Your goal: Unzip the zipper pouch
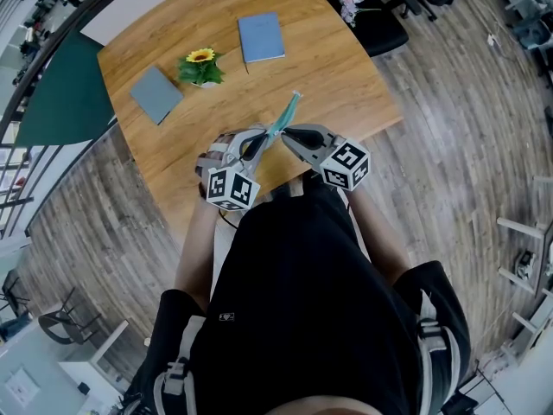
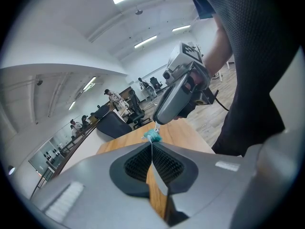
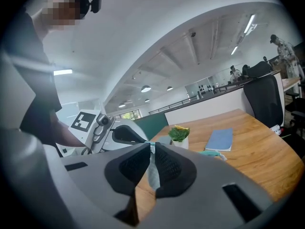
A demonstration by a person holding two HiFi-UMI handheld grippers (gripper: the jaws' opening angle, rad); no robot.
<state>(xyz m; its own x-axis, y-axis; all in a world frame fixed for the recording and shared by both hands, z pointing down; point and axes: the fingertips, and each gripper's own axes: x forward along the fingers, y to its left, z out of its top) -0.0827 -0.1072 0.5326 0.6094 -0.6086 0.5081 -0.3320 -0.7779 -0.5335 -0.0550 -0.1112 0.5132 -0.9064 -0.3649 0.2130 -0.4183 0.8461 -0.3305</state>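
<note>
Wood-plank flooring [image 1: 471, 137] ran around a large wooden table [image 1: 346, 76] with rounded corners. A dark office chair [image 1: 384, 26] stood at the table's far side. The person, in a black top [image 1: 302, 301], stood at the near edge with both forearms reaching over it.

A blue notebook [image 1: 261, 37] lay flat on the far part of the tabletop, and a grey notebook [image 1: 156, 94] lay well to its left. Between them stood a small white pot [image 1: 205, 83] holding one yellow flower above green leaves.

The left gripper [image 1: 270, 137] and the right gripper [image 1: 288, 133] met tip to tip above the near part of the table, each with its marker cube toward the person. Between them they held the teal zipper pouch [image 1: 286, 113], which ran as a thin strip away from the tips toward the blue notebook. Whether its far end touched the wood could not be told.

The left gripper's jaws were pressed together, pinching a bunched teal end of the pouch at their very tips. The right gripper's jaws were nearly closed, with a pale teal strip of the pouch clamped between the pads. Nothing showed what the pouch contained or how far its zipper stood open.
</note>
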